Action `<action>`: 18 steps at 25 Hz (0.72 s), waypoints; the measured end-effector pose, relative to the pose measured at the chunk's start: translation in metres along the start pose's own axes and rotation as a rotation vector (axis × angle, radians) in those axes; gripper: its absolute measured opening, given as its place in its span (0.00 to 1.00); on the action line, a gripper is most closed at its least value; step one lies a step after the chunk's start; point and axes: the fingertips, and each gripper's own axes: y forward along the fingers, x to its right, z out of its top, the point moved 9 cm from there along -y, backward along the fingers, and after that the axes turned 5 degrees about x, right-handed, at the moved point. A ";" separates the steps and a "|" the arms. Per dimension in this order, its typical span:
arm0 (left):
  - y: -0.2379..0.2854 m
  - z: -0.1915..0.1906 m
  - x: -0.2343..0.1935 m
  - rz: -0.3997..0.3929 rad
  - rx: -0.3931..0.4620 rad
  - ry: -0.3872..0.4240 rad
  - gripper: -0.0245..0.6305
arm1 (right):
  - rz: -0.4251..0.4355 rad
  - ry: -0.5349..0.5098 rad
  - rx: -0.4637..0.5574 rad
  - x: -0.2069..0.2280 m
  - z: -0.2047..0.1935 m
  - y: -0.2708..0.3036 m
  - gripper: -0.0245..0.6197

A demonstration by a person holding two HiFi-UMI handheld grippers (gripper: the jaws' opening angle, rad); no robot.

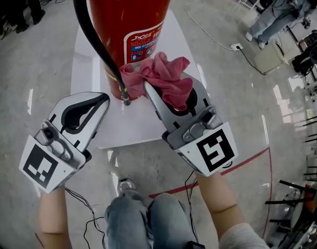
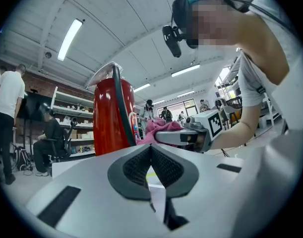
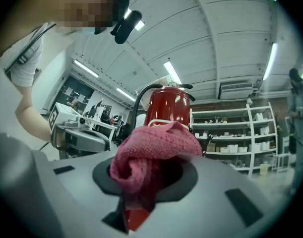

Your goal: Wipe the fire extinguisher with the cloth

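A tall red fire extinguisher [image 1: 131, 25] stands on a white board [image 1: 142, 123] on the floor, with its black hose [image 1: 96, 40] hanging down its left side. My right gripper [image 1: 171, 95] is shut on a bunched pink cloth [image 1: 166, 77], which presses against the lower front of the cylinder beside the label. In the right gripper view the cloth [image 3: 151, 155] fills the jaws, with the extinguisher [image 3: 168, 108] just behind it. My left gripper [image 1: 102, 100] is shut and holds nothing; it sits just left of the hose's end, its pads [image 2: 163, 167] meeting. The left gripper view shows the extinguisher [image 2: 111, 118] ahead.
A white cable [image 1: 210, 35] and a power strip [image 1: 236, 46] lie on the floor at the right. A red tape line [image 1: 241, 165] crosses the floor near my knees [image 1: 142, 211]. People [image 1: 275, 14] stand at the far right. Shelves [image 3: 240, 138] line the back wall.
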 end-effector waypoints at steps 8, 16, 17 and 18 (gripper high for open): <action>0.007 0.066 -0.001 -0.033 -0.003 -0.069 0.05 | 0.014 0.073 -0.043 0.007 0.064 -0.002 0.20; 0.016 0.181 0.001 -0.048 -0.016 -0.093 0.05 | 0.029 0.091 -0.069 0.026 0.176 0.002 0.20; 0.017 0.200 0.001 -0.043 -0.010 -0.090 0.05 | 0.031 0.094 -0.072 0.027 0.193 0.003 0.20; 0.018 0.220 0.001 -0.033 -0.002 -0.090 0.05 | 0.033 0.098 -0.075 0.028 0.210 0.003 0.20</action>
